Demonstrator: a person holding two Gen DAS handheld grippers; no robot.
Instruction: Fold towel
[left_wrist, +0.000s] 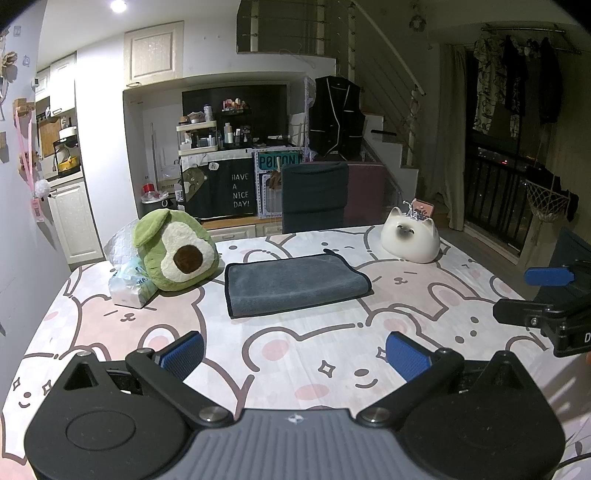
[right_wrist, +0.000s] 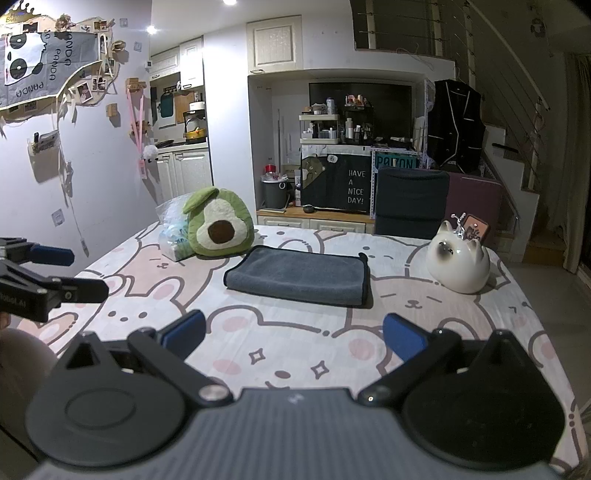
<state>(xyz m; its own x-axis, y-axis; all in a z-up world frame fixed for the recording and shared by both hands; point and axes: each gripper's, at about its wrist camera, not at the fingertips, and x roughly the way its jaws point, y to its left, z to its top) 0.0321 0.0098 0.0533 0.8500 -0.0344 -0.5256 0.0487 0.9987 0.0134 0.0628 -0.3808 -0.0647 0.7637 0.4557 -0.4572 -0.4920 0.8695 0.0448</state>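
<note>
A grey towel (left_wrist: 295, 284) with a dark hem lies folded into a flat rectangle in the middle of the table; it also shows in the right wrist view (right_wrist: 301, 276). My left gripper (left_wrist: 295, 352) is open and empty, held above the cloth well short of the towel. My right gripper (right_wrist: 293, 334) is open and empty too, likewise short of the towel. The right gripper shows at the right edge of the left wrist view (left_wrist: 532, 295), and the left gripper at the left edge of the right wrist view (right_wrist: 70, 273).
The table wears a pink bunny-print cloth (left_wrist: 314, 350). An avocado plush (left_wrist: 173, 251) and a plastic tissue pack (left_wrist: 127, 284) sit left of the towel. A white cat figure (left_wrist: 412, 236) stands at the right. A dark chair (left_wrist: 314, 195) stands behind the table.
</note>
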